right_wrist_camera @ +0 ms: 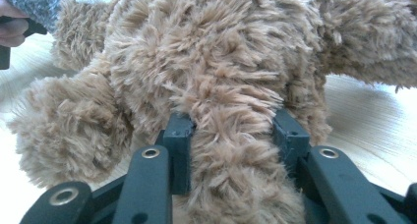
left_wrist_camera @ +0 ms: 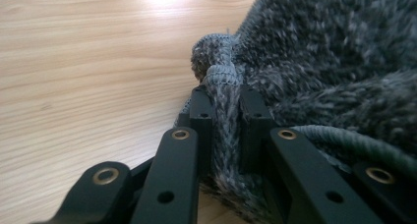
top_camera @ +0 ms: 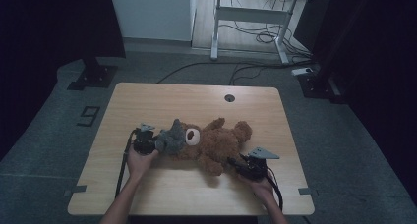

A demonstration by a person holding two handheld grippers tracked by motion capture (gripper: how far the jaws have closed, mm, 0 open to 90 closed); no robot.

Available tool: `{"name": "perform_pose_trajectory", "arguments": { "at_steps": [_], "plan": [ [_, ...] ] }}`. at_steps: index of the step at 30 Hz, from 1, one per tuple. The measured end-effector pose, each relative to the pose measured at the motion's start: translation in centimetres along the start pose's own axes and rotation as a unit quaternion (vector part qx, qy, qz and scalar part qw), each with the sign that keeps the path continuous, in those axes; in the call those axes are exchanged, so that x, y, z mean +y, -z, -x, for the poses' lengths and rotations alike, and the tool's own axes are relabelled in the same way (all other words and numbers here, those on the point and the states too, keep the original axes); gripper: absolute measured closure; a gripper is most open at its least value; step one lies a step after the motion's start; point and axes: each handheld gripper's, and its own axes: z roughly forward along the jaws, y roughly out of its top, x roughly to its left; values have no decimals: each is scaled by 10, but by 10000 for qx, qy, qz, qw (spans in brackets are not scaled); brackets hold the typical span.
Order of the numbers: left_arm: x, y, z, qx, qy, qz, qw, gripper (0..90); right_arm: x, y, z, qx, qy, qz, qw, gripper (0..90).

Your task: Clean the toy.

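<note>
Bear (top_camera: 216,143) lies on table (top_camera: 162,98), grey hat (top_camera: 172,138) at its head. Left gripper (left_wrist_camera: 221,113) pinches the hat's knit edge; right gripper (right_wrist_camera: 233,130) clamps a plush leg. Both soft, light, stretchy: grip hems and limbs, not loose fur.

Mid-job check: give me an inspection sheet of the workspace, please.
Surface: wooden table, grommet hole near far edge.
Job's things: brown teddy bear lying on the table; grey knitted hat on its head.
Clutter: nothing seen.
Grippers: left hand-held gripper shut on the hat's knitted edge; right hand-held gripper shut on a bear limb.
Cables: gripper cable trails over the near edge; floor cables beyond.
Surroundings: desk frame, dark stands.
</note>
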Motion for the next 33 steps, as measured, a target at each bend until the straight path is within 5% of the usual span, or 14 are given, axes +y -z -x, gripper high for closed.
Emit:
{"name": "perform_pose_trajectory", "arguments": {
  "at_steps": [4,7,10,13,18,21,26,29,33],
  "plan": [
    [14,25,-6,36,60,394,9992,793,0,0,1,24,-30,-6,10000,601],
    [31,46,6,-207,-11,815,9965,792,0,0,1,30,-57,8,10000,599],
    [49,61,37,-697,-278,1190,9901,792,0,0,1,30,-52,6,10000,600],
    [64,61,76,-1105,-622,1312,9832,792,0,-1,1,24,-54,14,10000,600],
    [81,39,141,-1743,-1038,1173,9721,792,0,-1,2,27,-57,7,10000,599],
    [82,19,174,-1945,-1205,967,9687,792,0,-1,2,40,-58,6,10000,600],
    [67,-23,202,-1769,-1449,375,9728,791,0,0,2,34,-38,12,10000,598],
    [61,-29,199,-1671,-1417,364,9750,792,0,0,1,35,-14,-9,10000,598],
    [66,-13,180,-1109,-1491,550,9810,792,0,0,1,40,-19,-4,10000,598]
  ]
}}
